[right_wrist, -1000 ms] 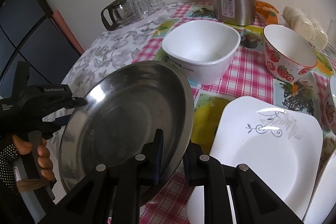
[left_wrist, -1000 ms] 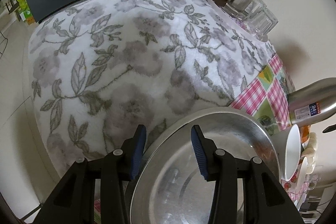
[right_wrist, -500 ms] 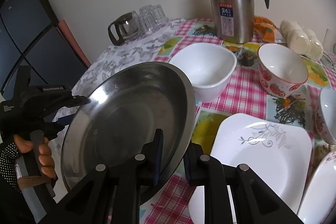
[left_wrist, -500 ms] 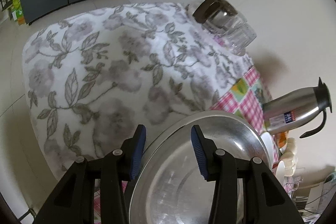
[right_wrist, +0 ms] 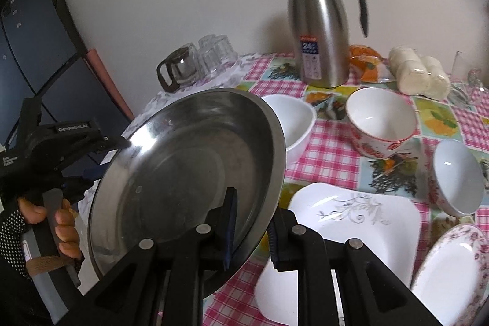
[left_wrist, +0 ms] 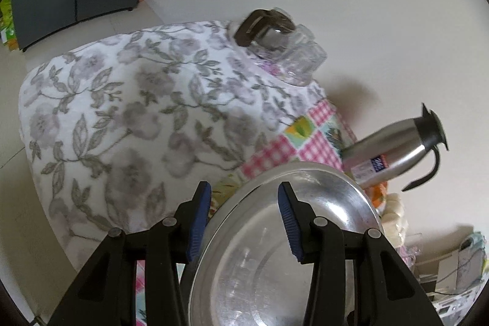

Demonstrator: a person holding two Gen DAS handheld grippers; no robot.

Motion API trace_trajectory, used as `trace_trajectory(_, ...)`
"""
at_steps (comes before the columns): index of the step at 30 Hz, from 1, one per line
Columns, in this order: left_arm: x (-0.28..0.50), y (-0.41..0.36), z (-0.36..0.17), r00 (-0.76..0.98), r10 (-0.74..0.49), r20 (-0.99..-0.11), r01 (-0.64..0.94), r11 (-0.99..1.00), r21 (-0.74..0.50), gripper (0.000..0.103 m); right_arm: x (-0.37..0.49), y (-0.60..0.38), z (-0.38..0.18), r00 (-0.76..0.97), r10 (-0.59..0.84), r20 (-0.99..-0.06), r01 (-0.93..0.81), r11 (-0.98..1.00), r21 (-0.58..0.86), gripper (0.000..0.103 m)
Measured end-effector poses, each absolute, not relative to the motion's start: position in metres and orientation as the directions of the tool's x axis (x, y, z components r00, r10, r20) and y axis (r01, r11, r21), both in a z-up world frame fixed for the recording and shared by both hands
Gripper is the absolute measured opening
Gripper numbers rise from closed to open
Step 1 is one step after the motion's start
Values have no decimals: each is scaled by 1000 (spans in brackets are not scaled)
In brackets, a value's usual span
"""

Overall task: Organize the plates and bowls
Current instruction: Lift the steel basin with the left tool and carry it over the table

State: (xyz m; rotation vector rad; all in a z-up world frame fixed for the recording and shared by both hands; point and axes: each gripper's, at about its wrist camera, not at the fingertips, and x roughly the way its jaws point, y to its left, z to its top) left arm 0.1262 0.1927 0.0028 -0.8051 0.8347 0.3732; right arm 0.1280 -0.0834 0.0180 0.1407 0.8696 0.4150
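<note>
My right tongs (right_wrist: pixel 253 222) are pinched nearly closed on the near rim of the steel plate (right_wrist: pixel 183 173), one pad inside the dish and one under it, so the plate hangs tilted above the surface (right_wrist: pixel 330 154). My left tongs (left_wrist: pixel 241 219) straddle the opposite rim part-way open; I cannot tell whether their pads press it. I judge two holds keep so wide a plate from swinging. Below lie the square white plate (right_wrist: pixel 351 222), the white bowl (right_wrist: pixel 290 118) and the strawberry bowl (right_wrist: pixel 382 121), a likely stacking spot.
</note>
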Motion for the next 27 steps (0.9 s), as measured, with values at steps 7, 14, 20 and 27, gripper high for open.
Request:
trace_trajectory(7, 129, 165, 15, 665, -45, -746, -527, 679, -511, 46, 122, -112, 32, 604, 397, -691, -278, 917, 285, 20)
trace_trajectory(14, 130, 135, 25, 693, -98, -715, -465, 696, -547, 46, 115, -145, 45, 639, 372, -673, -247, 928, 279, 19)
trace_trajectory(20, 132, 101, 34, 697, -121, -707, -416, 734, -536, 46, 107, -176, 51, 667, 342, -662, -210, 939, 273, 20)
trace_trajectory(27, 136, 66, 35, 691, -210, -691, -346, 744, -572, 46, 99, -215, 58, 701, 305, -644, -167, 949, 268, 20)
